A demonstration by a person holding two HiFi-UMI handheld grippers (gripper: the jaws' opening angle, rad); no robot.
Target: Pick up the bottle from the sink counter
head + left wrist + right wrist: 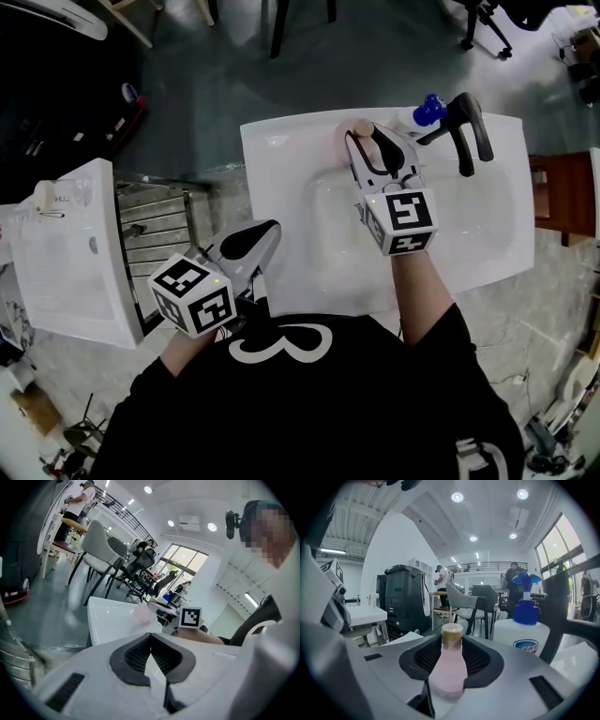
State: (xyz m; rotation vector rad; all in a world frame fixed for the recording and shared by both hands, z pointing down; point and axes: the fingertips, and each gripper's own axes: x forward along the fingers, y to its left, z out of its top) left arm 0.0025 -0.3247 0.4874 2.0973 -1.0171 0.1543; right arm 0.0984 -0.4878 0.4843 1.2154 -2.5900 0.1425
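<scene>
A small pink bottle point(360, 134) with a tan cap stands at the back rim of the white sink counter point(281, 150). My right gripper point(367, 141) reaches over the basin and is shut on it, one finger on each side. In the right gripper view the pink bottle point(449, 667) fills the gap between the dark pads point(485, 660), cap up. Whether its base still touches the counter is hidden. My left gripper point(265, 232) hovers at the counter's front left corner, shut and empty; in its own view the left gripper point(151, 654) has its jaws together.
A white pump bottle with a blue head point(424, 112) stands right of the pink one, next to the black faucet point(466, 129). The basin point(328, 234) lies under my right arm. A second white sink point(66, 253) and a metal rack point(159, 220) are at the left.
</scene>
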